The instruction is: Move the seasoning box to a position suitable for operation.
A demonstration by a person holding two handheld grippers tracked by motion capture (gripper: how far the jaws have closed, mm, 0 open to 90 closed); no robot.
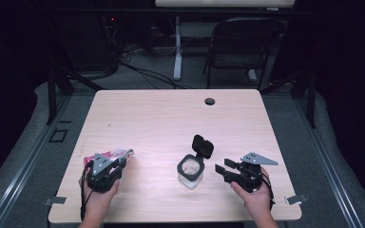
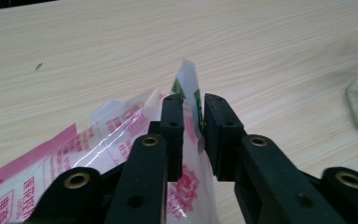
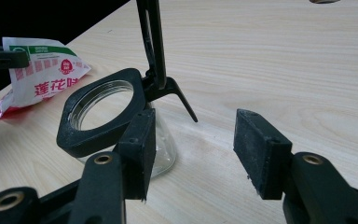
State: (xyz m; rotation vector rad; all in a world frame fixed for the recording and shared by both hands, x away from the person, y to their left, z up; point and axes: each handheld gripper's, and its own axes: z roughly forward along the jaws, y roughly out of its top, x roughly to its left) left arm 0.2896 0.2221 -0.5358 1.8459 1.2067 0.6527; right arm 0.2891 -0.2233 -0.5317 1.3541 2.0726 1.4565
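Lab — dark curtains, cabled floor [image 1: 142, 71].

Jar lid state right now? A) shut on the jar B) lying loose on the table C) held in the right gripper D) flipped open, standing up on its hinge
D: the black lid stands up behind the open mouth of the glass jar.

right tool [image 3: 193, 156]: jaws apart | glass jar [image 3: 105, 116]: lid up, beside left jaw | packet [image 3: 42, 77]: far left

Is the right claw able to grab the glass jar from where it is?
Probably yes. The right claw is open and sits right beside the glass jar, with only bare table between them and the jar's flip lid tipped back.
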